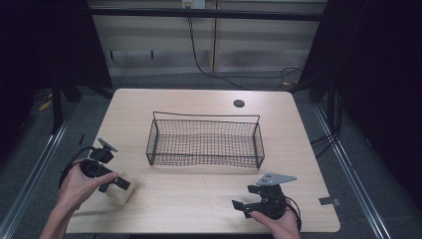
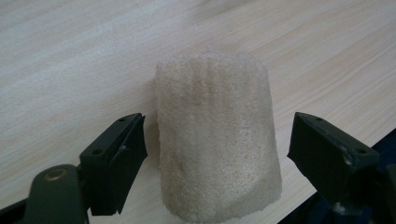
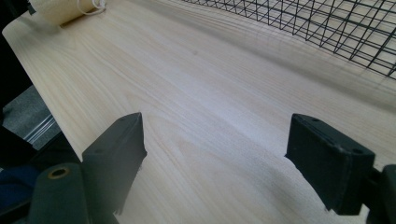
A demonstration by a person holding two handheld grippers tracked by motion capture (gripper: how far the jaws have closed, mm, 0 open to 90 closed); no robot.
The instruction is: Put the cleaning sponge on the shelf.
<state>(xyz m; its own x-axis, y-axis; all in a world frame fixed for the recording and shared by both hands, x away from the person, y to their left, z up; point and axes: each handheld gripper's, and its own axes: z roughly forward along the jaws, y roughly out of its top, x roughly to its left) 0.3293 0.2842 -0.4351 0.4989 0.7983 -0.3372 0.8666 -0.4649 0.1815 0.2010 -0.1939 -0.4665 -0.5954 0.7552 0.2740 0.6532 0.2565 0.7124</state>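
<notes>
We are only at the start: our left gripper (image 2: 212, 140) has its jaws apart around the loofah sponge (image 2: 217, 140) near the table's (image 1: 199, 199) front left edge, not yet pressing, our right gripper (image 1: 259, 199) waits open, and the wire basket (image 1: 205, 142) holds nothing

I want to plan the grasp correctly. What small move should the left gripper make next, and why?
Probably close the left gripper on the loofah sponge. The sponge already lies between its open jaws on the table, with a gap at each pad, so nothing is gripped yet. The wire basket stands beyond it.
</notes>
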